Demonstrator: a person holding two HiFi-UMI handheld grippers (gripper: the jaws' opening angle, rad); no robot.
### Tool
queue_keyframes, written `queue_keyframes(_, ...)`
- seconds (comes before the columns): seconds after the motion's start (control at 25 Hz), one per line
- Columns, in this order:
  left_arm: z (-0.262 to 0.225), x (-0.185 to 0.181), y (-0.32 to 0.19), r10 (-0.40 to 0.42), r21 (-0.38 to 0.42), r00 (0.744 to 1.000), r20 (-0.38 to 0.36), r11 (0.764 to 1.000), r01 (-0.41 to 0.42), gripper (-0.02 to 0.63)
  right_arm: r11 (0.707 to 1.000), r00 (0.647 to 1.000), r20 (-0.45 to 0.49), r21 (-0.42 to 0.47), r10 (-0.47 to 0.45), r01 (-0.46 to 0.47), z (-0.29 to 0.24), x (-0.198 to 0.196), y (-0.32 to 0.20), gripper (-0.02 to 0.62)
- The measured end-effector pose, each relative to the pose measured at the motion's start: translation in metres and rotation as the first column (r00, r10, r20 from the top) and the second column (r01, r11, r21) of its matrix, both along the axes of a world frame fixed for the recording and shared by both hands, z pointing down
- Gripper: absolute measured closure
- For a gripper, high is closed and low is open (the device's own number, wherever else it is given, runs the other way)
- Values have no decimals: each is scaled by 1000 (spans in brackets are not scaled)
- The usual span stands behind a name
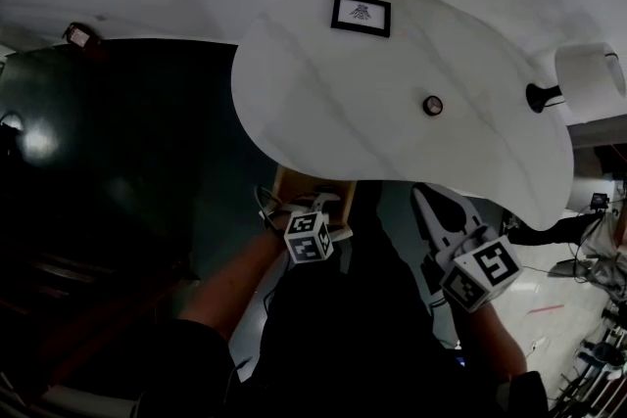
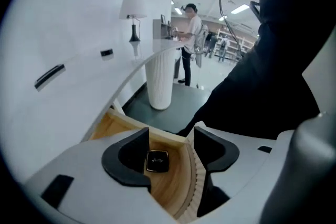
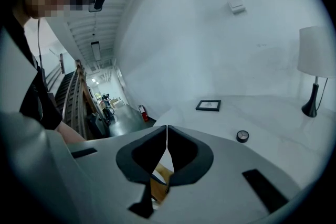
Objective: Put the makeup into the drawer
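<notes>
A small black square makeup compact point(image 2: 157, 160) with a gold rim lies flat on the floor of the open wooden drawer point(image 2: 125, 123). My left gripper point(image 2: 171, 139) hangs above it, open, with the compact showing in the gap between the dark pads and untouched. In the head view the drawer point(image 1: 294, 183) juts out from under the white table's near edge, and the left gripper point(image 1: 315, 204) is over it. To its right my right gripper point(image 1: 426, 201) is shut with nothing held; in its own view the right gripper point(image 3: 167, 131) has its pads together above the table edge.
On the white curved table point(image 1: 392, 132) stand a black picture frame point(image 1: 361, 14), a small round jar point(image 1: 432, 105) and a white-shaded lamp point(image 1: 588, 81). A ribbed white pedestal point(image 2: 159, 78) carries the table. A person point(image 2: 190, 44) stands far off. The dark floor lies to the left.
</notes>
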State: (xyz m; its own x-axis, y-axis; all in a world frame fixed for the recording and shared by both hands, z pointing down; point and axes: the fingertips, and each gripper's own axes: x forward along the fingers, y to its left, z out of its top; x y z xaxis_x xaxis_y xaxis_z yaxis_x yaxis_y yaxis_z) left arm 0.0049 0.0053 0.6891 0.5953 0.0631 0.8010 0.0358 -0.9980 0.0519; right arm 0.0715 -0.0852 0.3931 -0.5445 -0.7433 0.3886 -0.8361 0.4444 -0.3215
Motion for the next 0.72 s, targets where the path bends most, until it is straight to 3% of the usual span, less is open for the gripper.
queue_keyframes(0.16, -31, -1, 2, -78, 13, 994, -75, 997, 80, 380, 1000, 1000, -10, 24, -15, 15, -14, -4, 1, 578)
queue_keyframes(0.28, -63, -2, -5, -188, 23, 971, -145, 981, 193, 431, 998, 1000, 5, 52, -30, 30, -24, -6, 1, 578)
queue_keyframes(0.4, -105, -6, -18, -307, 40, 923, -230, 945, 325, 531, 995, 998, -5, 78, -62, 63, -30, -2, 2, 578)
queue_keyframes(0.52, -142, -5, -28, -387, 45, 871, -302, 907, 419, 566, 993, 996, -33, 90, -80, 83, -34, 9, 0, 578)
queue_keyframes(0.72, -201, -2, -40, -491, 40, 771, -406, 833, 552, 594, 988, 997, 8, 134, -73, 72, -49, 31, -2, 578)
